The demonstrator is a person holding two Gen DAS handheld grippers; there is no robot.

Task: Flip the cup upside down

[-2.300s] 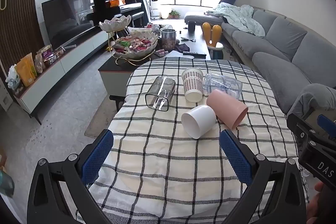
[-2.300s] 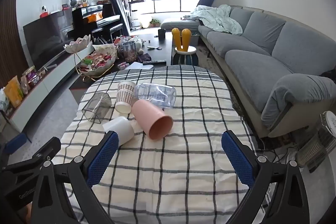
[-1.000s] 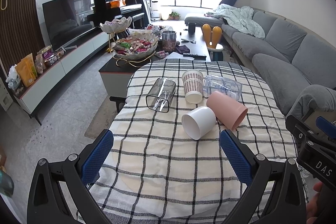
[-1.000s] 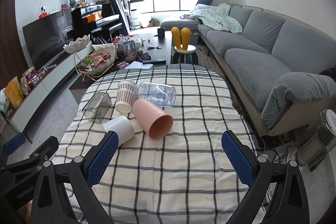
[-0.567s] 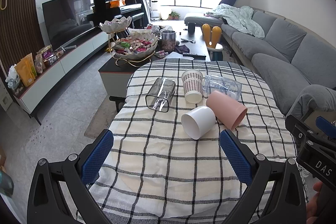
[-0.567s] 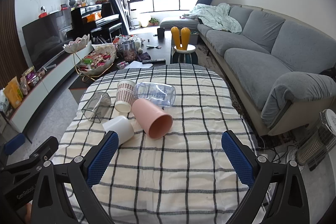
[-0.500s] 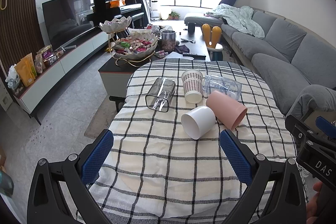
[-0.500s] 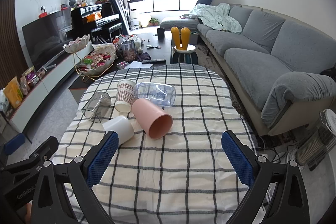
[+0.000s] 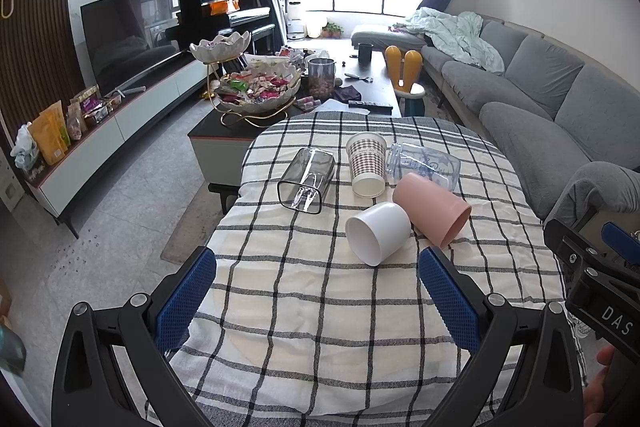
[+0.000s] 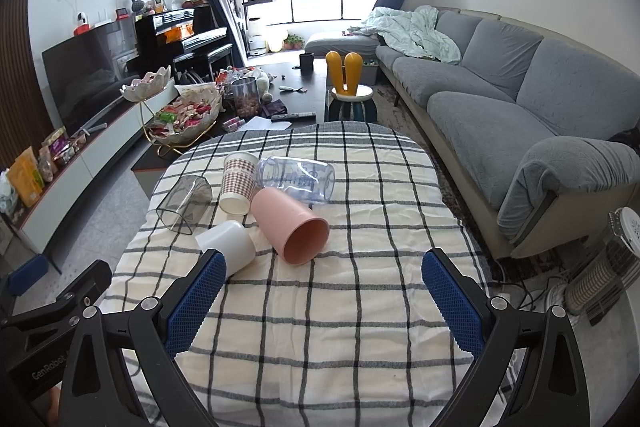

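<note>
Two open tongs, left (image 9: 316, 293) marked "GenRobot", right (image 10: 324, 295) "DAS", cups (image 9: 378, 233) toppled

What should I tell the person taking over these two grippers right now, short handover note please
Left gripper: open, empty, hovering short of the cups.
Right gripper: open, empty, also held back.
Five vessels lie on their sides on the checked tablecloth: white cup nearest, pink cup beside it, plaid paper cup, clear bottle, smoky square glass.
Done: nothing; no cup gripped or flipped.
Left: grip a cup, probably white or pink, and set it rim down.
</note>
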